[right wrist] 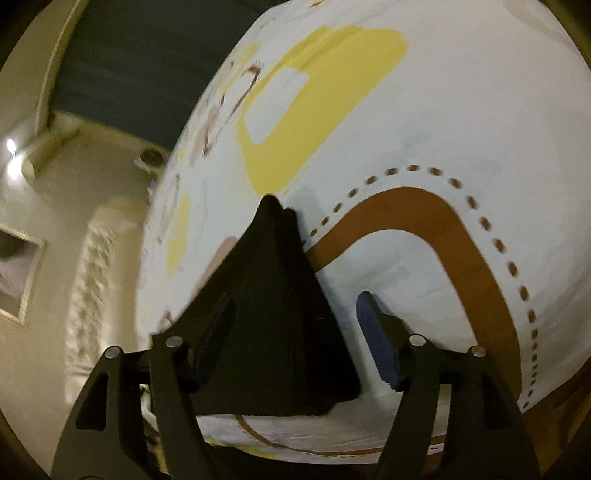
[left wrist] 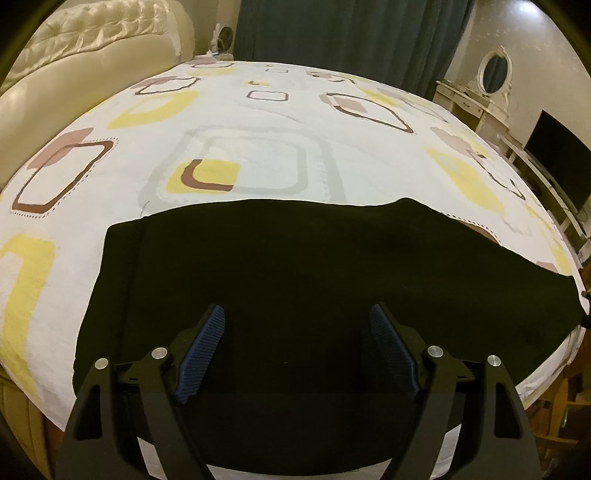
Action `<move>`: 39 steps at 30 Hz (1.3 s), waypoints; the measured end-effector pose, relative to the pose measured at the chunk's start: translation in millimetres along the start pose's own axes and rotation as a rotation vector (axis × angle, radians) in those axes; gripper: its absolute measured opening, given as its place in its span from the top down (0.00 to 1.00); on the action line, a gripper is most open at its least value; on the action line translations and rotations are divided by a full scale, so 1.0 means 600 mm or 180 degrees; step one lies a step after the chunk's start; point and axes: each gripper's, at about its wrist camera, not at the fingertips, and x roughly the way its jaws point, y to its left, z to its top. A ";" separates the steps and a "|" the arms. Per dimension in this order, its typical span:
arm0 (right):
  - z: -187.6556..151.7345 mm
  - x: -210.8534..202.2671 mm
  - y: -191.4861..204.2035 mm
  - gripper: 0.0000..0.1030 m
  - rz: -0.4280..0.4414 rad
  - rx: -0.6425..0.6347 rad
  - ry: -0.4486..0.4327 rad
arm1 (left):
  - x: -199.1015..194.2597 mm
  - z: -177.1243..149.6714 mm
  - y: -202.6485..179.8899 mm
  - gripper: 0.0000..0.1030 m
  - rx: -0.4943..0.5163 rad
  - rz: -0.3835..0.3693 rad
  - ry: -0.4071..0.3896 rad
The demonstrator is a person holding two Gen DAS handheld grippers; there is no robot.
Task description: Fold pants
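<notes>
Black pants lie spread flat across the near part of a bed with a white sheet printed with yellow and brown squares. My left gripper hovers over the pants' middle, open, nothing between its blue pads. In the right wrist view a pointed end of the pants lies on the sheet between my right gripper's fingers. The cloth rests against the left finger and hides its pad. The right pad stands clear of the cloth, so this gripper is open.
A cream tufted headboard bounds the bed's left side, and a dark green curtain hangs behind it. A white dressing table with an oval mirror and a black screen stand beyond the bed's right edge.
</notes>
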 end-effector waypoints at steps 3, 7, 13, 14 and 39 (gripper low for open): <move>-0.002 0.018 0.025 0.35 -0.0156 -0.0194 0.0164 | 0.004 0.000 0.010 0.22 -0.0059 0.0022 0.0025; -0.007 0.026 0.043 0.68 -0.0462 -0.0353 0.0275 | 0.008 -0.003 0.018 0.22 -0.0096 0.0055 0.0053; -0.023 0.019 0.065 0.81 -0.0541 -0.0371 0.0247 | 0.009 -0.006 0.023 0.22 -0.0027 0.0145 0.0060; -0.025 0.014 0.072 0.81 -0.0559 -0.0394 0.0214 | 0.009 -0.006 0.024 0.22 -0.0041 0.0141 0.0063; -0.105 -0.040 0.469 0.83 -0.0206 -0.1212 -0.0132 | -0.012 0.009 0.025 0.22 -0.0030 0.0125 -0.0007</move>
